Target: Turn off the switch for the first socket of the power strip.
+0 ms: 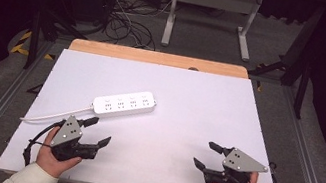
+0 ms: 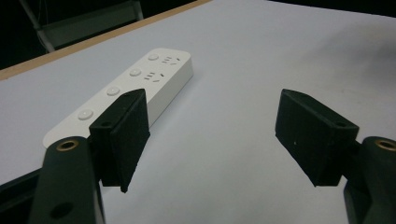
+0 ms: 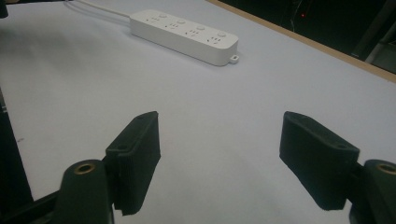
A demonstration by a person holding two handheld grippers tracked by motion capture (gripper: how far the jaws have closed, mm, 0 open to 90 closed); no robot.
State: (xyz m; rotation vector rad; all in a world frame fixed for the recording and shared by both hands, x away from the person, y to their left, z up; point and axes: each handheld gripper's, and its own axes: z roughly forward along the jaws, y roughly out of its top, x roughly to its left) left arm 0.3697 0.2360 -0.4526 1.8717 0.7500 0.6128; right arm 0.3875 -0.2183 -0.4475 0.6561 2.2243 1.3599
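White tabletop (image 1: pixel 185 126) carries one power strip (image 1: pixel 124 104), lying flat left of centre, its cord (image 1: pixel 52 116) trailing toward the near left edge. We hold the left gripper (image 1: pixel 98 133) just near of the strip, released and empty. The right gripper (image 1: pixel 204 154) rests well right of the strip, likewise released, both likely staged for approach.

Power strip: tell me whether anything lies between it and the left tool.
Nothing visible does. The left tool is open at the near left of the white table, and the white power strip lies just beyond it with bare tabletop between. Its white cord trails off leftward, beside the tool, not across the gap.
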